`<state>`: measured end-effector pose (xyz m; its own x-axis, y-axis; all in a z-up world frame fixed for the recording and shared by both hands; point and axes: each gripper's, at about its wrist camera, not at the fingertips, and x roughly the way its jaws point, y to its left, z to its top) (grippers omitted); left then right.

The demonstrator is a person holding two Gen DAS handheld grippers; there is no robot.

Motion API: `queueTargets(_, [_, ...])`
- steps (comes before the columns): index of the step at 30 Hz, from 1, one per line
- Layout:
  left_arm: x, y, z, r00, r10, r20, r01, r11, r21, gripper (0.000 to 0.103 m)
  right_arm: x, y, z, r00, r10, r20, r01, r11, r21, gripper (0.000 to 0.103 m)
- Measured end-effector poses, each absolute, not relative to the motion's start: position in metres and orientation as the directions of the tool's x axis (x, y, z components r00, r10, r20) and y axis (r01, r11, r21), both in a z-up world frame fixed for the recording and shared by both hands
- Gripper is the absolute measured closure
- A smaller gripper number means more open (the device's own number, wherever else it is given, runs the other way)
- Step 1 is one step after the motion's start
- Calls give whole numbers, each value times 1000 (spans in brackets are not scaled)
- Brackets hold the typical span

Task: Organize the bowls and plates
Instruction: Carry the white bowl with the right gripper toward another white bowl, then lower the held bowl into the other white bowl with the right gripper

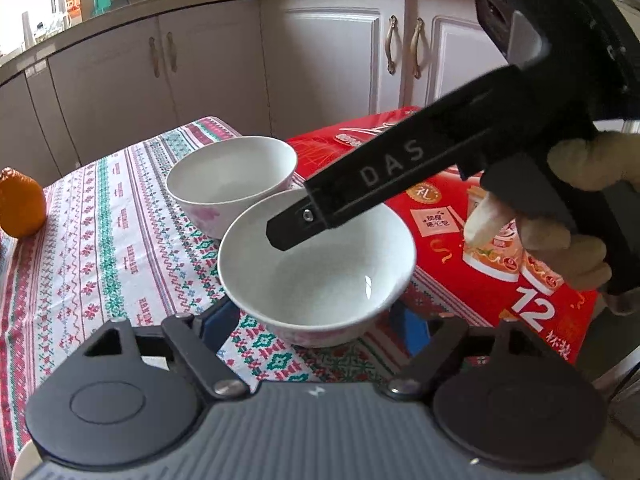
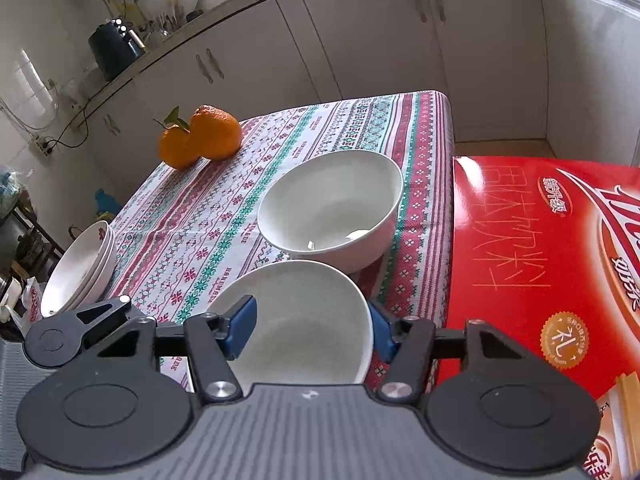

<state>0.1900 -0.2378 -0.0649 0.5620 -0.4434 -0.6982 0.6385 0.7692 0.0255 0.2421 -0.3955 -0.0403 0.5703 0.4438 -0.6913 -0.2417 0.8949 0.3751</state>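
Two blue pads of the right gripper (image 2: 312, 330) straddle the near bowl (image 2: 298, 320), one finger inside its left wall and the other outside its right rim; whether they pinch the wall or only bracket it I cannot tell. In the left wrist view the left gripper (image 1: 316, 324) has its fingers spread wide on either side of that same bowl's base, not visibly touching it, so it reads as open. Beyond sits the far bowl (image 2: 332, 208), just behind the near one and close to touching. A stack of plates (image 2: 78, 268) rests at the left edge of the patterned tablecloth (image 2: 208, 208), two oranges (image 2: 202, 136) farther back, and a red box (image 2: 548, 248) beside the table on the right.

Risk, as I judge it: glazed ceramic is slippery, so a shallow or off-centre hold on the rim could let the bowl tip and knock its neighbour. With both grippers crowding one bowl, they could also collide.
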Motion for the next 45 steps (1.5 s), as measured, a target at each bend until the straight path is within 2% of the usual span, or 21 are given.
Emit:
queueTargets(14, [193,-233,-64,536,-473,-699,638,769,-31,21,243,-399,-39,551,458,-698,-236,888,396,38])
queueTargets(29, [168,-220,-41,547,-491,-678,679,734,16,21,220,-388,-17,557,462,-691,-211,883,420,38])
queueTargets(45, [137,-169,-10,594,-505,-626,668,743,35,21,190,-338,23,577,469,-669,-249,881,403,38])
